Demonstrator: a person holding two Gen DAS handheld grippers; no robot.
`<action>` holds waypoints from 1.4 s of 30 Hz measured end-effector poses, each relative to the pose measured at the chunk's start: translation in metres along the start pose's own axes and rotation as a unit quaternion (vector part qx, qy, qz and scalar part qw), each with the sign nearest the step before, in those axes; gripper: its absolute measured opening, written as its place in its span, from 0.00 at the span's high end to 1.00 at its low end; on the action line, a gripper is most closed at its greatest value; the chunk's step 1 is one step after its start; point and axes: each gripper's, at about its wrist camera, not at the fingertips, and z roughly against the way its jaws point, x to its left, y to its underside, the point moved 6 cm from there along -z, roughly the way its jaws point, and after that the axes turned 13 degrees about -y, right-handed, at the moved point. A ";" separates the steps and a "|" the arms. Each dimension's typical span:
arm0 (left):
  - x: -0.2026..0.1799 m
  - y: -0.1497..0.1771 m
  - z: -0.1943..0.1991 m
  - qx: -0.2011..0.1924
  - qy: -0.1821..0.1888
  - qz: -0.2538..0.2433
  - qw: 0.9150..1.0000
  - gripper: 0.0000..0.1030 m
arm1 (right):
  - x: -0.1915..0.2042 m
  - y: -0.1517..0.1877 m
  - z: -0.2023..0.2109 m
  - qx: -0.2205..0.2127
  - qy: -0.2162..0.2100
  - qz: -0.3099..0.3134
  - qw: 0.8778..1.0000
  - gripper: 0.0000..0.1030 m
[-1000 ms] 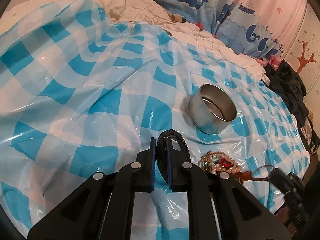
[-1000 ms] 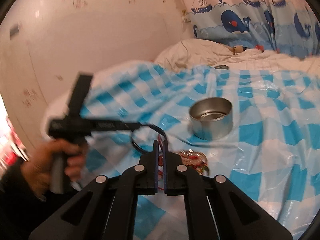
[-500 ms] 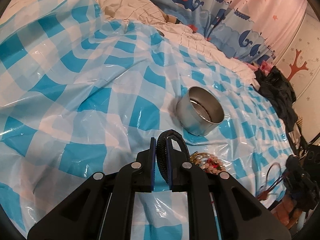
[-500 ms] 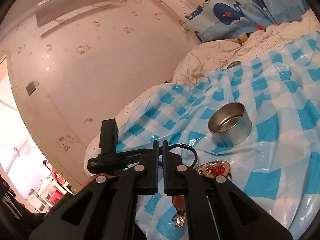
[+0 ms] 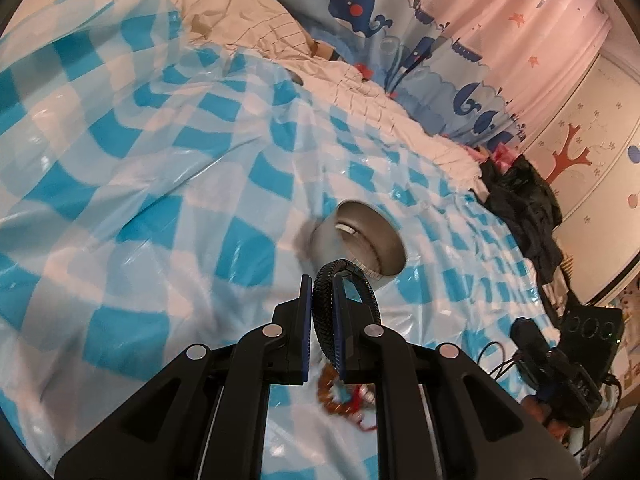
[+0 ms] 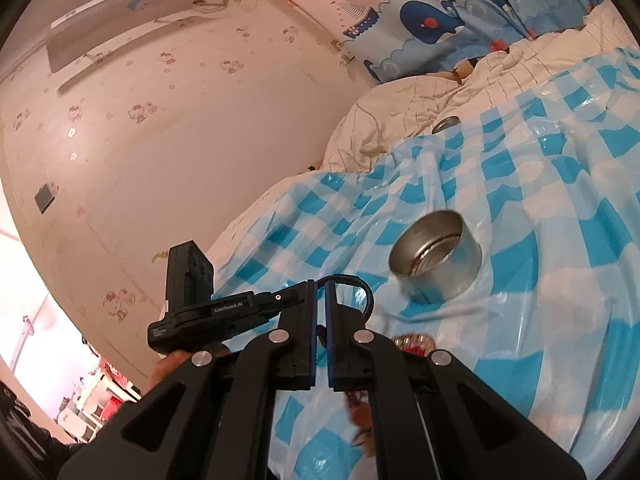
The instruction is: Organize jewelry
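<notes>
My left gripper (image 5: pixel 323 300) is shut on a black braided bracelet (image 5: pixel 326 322) and holds it just in front of the round metal tin (image 5: pixel 366 242), above the blue-checked plastic sheet. The same bracelet (image 6: pixel 366 290) and left gripper (image 6: pixel 298 298) show in the right wrist view, left of the tin (image 6: pixel 438 256). My right gripper (image 6: pixel 319 312) is shut with nothing visible between its fingers. A heap of bead and red-cord jewelry (image 5: pixel 342 394) lies on the sheet below the left gripper; it also shows in the right wrist view (image 6: pixel 412 342).
The checked sheet (image 5: pixel 160 184) covers a bed with a cream quilt (image 5: pixel 248 20) at the back. Black clothes (image 5: pixel 524 208) lie at the right edge. A whale-print curtain (image 5: pixel 400 32) hangs behind. A small metal lid (image 6: pixel 446 124) rests on the quilt.
My left gripper has moved forward with the bracelet, closer to the tin. The right gripper has lifted and tilted back, away from the jewelry heap.
</notes>
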 end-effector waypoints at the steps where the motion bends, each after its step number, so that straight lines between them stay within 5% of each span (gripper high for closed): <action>1: -0.003 -0.004 -0.001 -0.003 0.004 0.000 1.000 0.92 | -0.002 -0.006 -0.001 -0.003 0.001 0.001 1.000 0.96; 9: -0.045 -0.044 -0.051 0.002 0.046 0.003 0.999 0.92 | -0.022 -0.051 -0.011 -0.017 0.015 0.007 1.000 0.96; 13: -0.061 -0.041 -0.099 0.050 0.005 -0.027 0.998 0.91 | -0.030 -0.077 -0.034 -0.010 0.019 0.020 1.000 0.96; 19: -0.048 -0.044 -0.082 0.030 -0.027 -0.009 0.999 0.56 | -0.054 -0.086 -0.082 0.022 0.043 0.024 0.999 0.94; 20: -0.041 -0.045 -0.075 0.023 -0.035 -0.004 0.999 0.53 | -0.067 -0.082 -0.091 0.042 0.068 0.021 0.997 0.90; 22: -0.025 -0.044 -0.059 0.017 -0.040 0.017 0.999 0.51 | -0.093 -0.068 -0.102 0.087 0.134 0.017 0.987 0.40; 24: -0.013 -0.041 -0.049 0.019 -0.046 0.028 0.998 0.48 | -0.111 -0.053 -0.098 0.108 0.182 0.011 0.977 0.38; 35: 0.000 0.011 -0.031 0.059 -0.057 -0.001 0.997 0.34 | -0.086 0.000 -0.022 0.117 0.253 0.023 0.960 0.28; 42: -0.003 0.027 -0.042 0.086 -0.042 -0.007 0.995 0.30 | -0.080 0.017 -0.019 0.128 0.235 -0.006 0.964 0.28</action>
